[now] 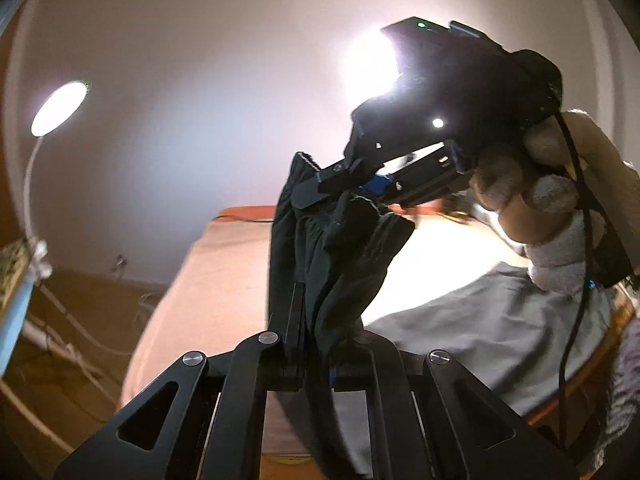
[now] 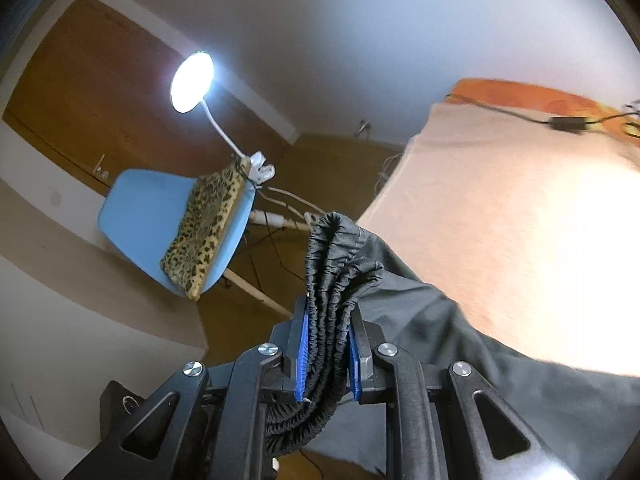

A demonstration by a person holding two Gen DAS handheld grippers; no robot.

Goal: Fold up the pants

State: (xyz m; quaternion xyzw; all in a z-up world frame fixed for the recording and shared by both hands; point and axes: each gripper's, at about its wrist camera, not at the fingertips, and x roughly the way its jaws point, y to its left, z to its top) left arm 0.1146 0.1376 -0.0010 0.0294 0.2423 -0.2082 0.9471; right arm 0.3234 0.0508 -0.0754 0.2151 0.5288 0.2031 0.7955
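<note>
The dark grey pants (image 1: 496, 320) hang between both grippers above a peach-covered bed (image 1: 224, 280). My left gripper (image 1: 320, 300) is shut on a bunched fold of the pants cloth. The right gripper (image 1: 320, 188) shows in the left wrist view, raised above and ahead, clamped on the same cloth, with the gloved hand (image 1: 560, 200) holding it. In the right wrist view my right gripper (image 2: 326, 316) is shut on the gathered elastic waistband (image 2: 336, 256). The rest of the pants (image 2: 500, 368) trails down right over the bed (image 2: 520, 208).
A blue chair (image 2: 152, 216) with a leopard-print cushion (image 2: 208, 232) stands left of the bed. A lit white gooseneck lamp (image 2: 192, 80) is clipped to it. Cables (image 2: 280, 200) lie on the wooden floor. A black cable and adapter (image 2: 564, 123) lie at the bed's far edge.
</note>
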